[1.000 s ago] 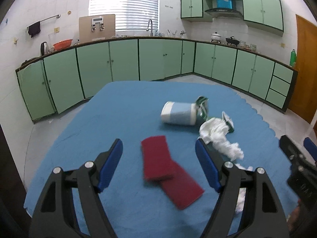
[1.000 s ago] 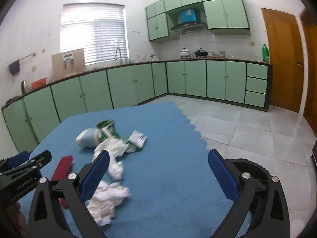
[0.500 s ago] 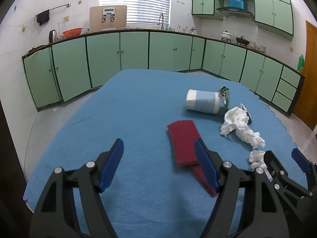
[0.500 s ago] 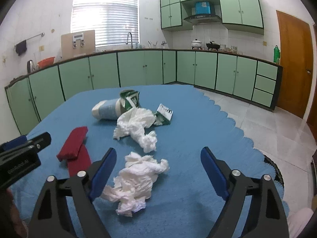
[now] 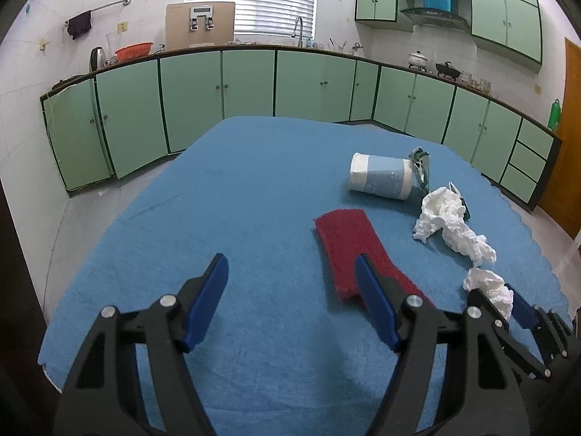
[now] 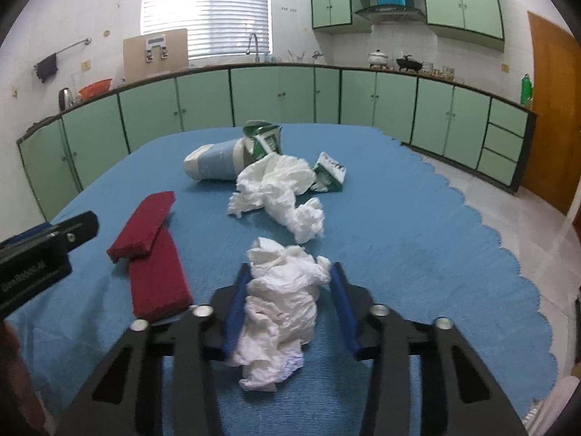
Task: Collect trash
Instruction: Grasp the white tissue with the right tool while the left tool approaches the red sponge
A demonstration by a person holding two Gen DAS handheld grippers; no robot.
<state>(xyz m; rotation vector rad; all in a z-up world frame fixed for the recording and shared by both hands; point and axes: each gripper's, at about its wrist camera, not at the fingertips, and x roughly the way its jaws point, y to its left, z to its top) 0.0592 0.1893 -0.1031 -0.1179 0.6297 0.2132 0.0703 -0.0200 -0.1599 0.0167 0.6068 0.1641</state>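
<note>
Now our right gripper (image 6: 288, 276) clasps the crumpled tissue wad (image 6: 279, 312) on the blue tablecloth (image 6: 417, 218); our left gripper (image 5: 292, 276) hovers, fingers spread, beside the red sponges (image 5: 348, 247).

Both wrist cameras look low across the desk (image 5: 254, 181) toward the far cabinets (image 6: 276, 98); both share the crumpled tissue (image 6: 279, 312) near the right edge.

The left tool (image 5: 290, 283) hangs wide open over the blue surface (image 5: 225, 196), beside red pads (image 5: 348, 247).
</note>
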